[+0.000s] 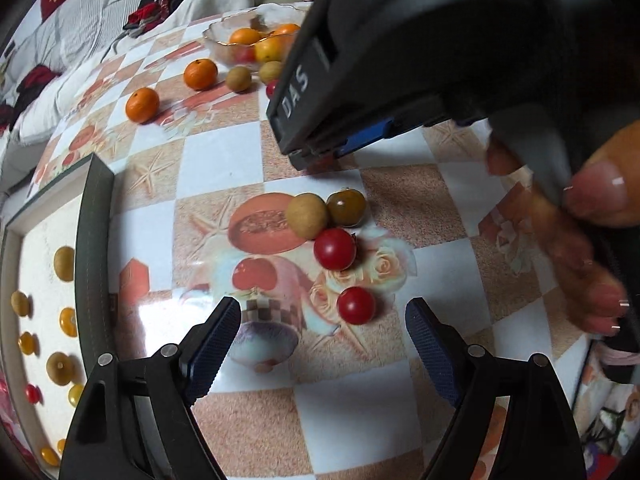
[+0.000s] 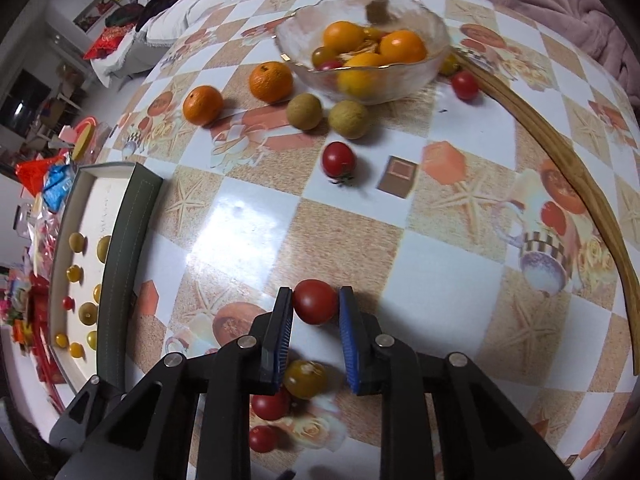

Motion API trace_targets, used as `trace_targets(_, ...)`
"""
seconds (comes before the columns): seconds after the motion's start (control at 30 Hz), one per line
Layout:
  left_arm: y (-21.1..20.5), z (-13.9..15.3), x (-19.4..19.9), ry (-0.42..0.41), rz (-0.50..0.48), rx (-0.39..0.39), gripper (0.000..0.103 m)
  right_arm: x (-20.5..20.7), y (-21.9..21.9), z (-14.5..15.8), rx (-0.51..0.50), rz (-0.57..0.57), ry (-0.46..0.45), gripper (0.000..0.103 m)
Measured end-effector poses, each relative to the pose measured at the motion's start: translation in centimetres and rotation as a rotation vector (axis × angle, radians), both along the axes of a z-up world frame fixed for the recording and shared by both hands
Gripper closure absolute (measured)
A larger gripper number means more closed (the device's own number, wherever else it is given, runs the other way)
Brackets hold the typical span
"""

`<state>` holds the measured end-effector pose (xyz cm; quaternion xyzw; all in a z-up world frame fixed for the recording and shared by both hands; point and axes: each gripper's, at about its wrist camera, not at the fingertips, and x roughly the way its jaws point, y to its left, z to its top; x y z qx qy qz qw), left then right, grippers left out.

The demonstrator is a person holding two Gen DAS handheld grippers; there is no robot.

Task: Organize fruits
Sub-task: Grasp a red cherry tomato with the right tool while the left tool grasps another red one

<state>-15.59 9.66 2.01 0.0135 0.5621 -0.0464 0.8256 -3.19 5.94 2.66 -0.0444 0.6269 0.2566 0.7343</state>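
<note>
My right gripper (image 2: 316,300) is shut on a red cherry tomato (image 2: 315,301), held above the table; its body shows in the left wrist view (image 1: 400,56). My left gripper (image 1: 324,320) is open and empty, low over the table, with a red tomato (image 1: 356,305) between its fingertips and just ahead. Beyond it lie another red tomato (image 1: 334,249), a tan longan (image 1: 307,216) and a dark green-brown tomato (image 1: 346,207). A glass bowl (image 2: 432,20) holds oranges and small tomatoes. A tray (image 2: 120,264) at the left holds several small fruits.
Two tangerines (image 2: 203,105) (image 2: 271,81), two longans (image 2: 304,111) (image 2: 348,119) and a red tomato (image 2: 339,159) lie in front of the bowl. Another tomato (image 2: 465,85) sits by a wooden hoop (image 2: 576,176) at the right. A bed with clothes lies behind the table.
</note>
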Motion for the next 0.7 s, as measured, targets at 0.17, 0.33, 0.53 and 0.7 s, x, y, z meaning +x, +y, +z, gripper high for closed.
trace_targets(0.17, -0.8, -0.4, 0.4, 0.004, -0.013, 0.029, 0.056, -0.3, -1.4, 0.6, 0.008, -0.027, -0.002, 0.078)
trace_targets(0.33, -0.5, -0.2, 0.3, 0.022, -0.032, -0.014, 0.082, -0.9, -2.5, 1.1, 0.027, -0.060, 0.003, 0.078)
trace_targets(0.53, 2.7, 0.8, 0.5, 0.043, 0.040, -0.103, 0.082, -1.8, -3.3, 1.6, 0.043, -0.090, 0.007, 0.078)
trace_targets(0.7, 5.6, 1.9, 0.4, 0.030, 0.096, -0.133, 0.082, -2.8, -3.4, 2.1, 0.044, -0.090, 0.011, 0.078)
